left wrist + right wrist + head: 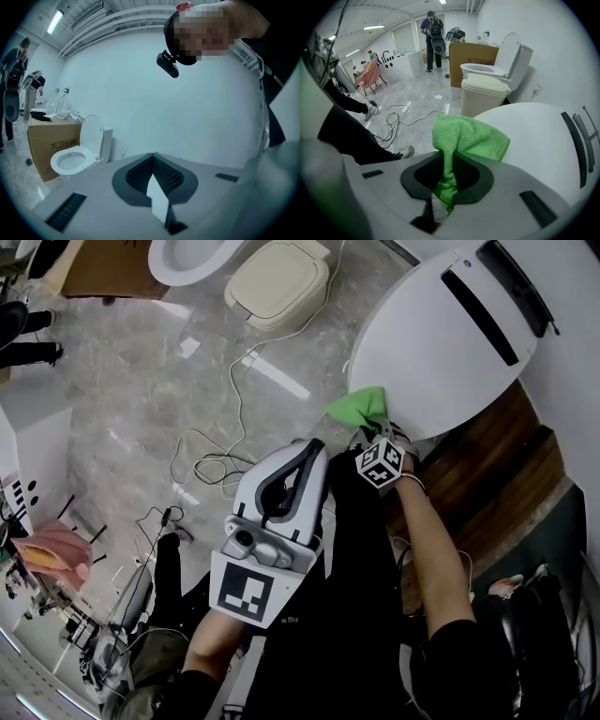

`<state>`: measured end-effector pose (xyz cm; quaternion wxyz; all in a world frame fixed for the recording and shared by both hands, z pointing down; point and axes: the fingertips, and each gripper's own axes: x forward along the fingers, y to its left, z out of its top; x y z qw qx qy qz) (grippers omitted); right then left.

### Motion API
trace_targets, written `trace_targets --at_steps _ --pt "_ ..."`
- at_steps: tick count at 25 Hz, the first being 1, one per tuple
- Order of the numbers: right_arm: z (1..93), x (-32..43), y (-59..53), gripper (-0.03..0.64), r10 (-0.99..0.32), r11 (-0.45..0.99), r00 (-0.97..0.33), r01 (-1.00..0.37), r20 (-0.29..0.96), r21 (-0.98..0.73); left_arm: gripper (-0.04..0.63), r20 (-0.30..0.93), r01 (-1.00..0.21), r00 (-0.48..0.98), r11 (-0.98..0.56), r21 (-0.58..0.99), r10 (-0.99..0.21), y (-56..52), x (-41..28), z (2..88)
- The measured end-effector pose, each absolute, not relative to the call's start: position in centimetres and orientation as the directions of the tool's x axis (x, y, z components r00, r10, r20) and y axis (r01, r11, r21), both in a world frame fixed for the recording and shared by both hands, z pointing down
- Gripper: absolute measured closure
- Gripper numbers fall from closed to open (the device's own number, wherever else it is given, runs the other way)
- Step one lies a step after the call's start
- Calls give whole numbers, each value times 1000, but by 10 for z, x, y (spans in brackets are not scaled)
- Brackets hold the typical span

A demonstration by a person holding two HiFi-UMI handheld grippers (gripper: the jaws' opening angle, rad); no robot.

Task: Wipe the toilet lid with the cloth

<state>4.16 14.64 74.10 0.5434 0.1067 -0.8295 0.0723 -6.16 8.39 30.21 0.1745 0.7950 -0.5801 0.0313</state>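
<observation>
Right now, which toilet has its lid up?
The white toilet beside the cardboard box: its lid stands raised and the bowl is open. The near toilet lid, next to the green cloth, is down.

Beige lidded bin [277, 282] beside a second toilet [190, 256], white cable [211, 463] loose on grey marble floor [122, 362]

The floor [122, 362] is polished grey marble tile with white cables [211, 465] looped across it. The wall [140, 93] is plain white, and a strip light [55, 21] is mounted on the ceiling. A cardboard box [471, 55], an open white toilet [506, 54] and a beige lidded bin [483, 96] stand together by the wall. Dark wood boards [487, 493] lie at the right.
</observation>
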Motion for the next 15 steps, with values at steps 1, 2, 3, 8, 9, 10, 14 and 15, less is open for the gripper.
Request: trace_targets --at_steps 1,2,3,8,9,10,14,15 --pt "741 45 151 551 -96 965 -384 -262 918 -8 598 253 -931 333 -273 243 -909 84 -61 302" --pt "742 48 154 551 -96 963 -383 -269 919 -12 598 254 -928 340 -280 244 -906 85 -60 302" --pt "742 50 157 551 -97 961 -382 -277 919 -14 598 255 -926 347 -286 247 -903 85 -59 302" --pt "742 58 167 551 -97 949 -389 -315 916 -33 598 276 -916 374 -308 256 -885 89 -53 306" --pt "741 58 169 551 -84 946 -396 -320 914 -51 598 280 -916 376 -309 255 -884 89 -53 307" --pt "738 58 171 551 -69 942 -412 -327 909 -77 598 282 -916 376 -310 254 -883 89 -51 307" --pt "705 63 162 551 -80 919 -532 -367 843 -145 598 287 -913 384 -315 257 -878 84 -43 311" --pt "694 63 156 551 -97 912 -562 -380 822 -152 598 292 -913 385 -315 261 -876 82 -41 314"
